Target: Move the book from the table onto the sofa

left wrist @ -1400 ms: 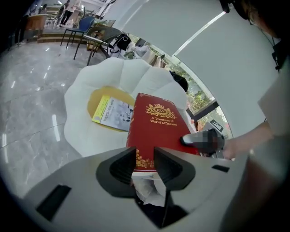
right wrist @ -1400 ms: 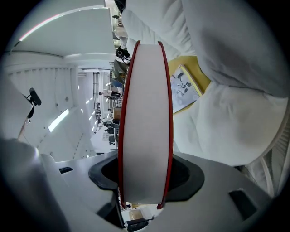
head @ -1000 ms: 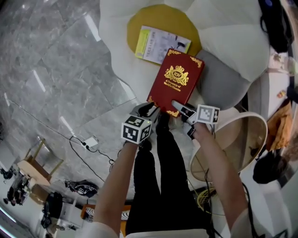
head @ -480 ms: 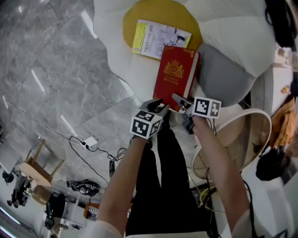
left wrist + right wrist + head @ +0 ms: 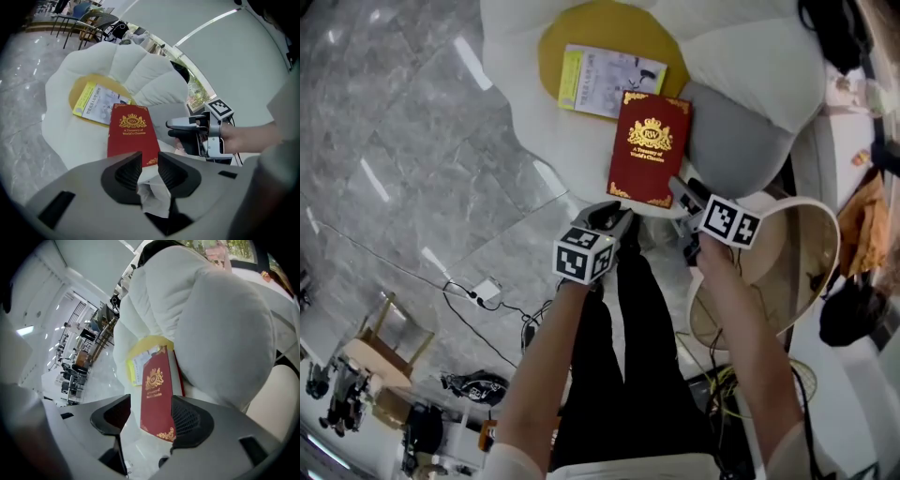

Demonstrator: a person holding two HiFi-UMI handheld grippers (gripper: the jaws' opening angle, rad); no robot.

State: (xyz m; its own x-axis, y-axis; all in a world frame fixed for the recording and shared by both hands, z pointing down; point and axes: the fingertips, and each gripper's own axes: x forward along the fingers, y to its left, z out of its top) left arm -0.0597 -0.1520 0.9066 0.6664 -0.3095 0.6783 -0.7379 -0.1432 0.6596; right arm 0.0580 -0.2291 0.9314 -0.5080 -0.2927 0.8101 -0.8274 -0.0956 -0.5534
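Left tool (image 5: 607, 216) just narrowed, right tool (image 5: 687, 190) just widened — both spread, clear of your book (image 5: 649, 150) just ahead. It's likely stiff and heavy — pinch its near edge.

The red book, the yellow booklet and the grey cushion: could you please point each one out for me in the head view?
red book (image 5: 649, 150), head view, on the middle of its front cover.
yellow booklet (image 5: 606, 82), head view, on the middle of its printed front.
grey cushion (image 5: 737, 141), head view, on its bare middle.

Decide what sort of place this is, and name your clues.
Likely a lounge or showroom-like hall: polished grey marble floor, a white shell-shaped padded sofa with a round yellow cushion, and dark chairs grouped farther off.
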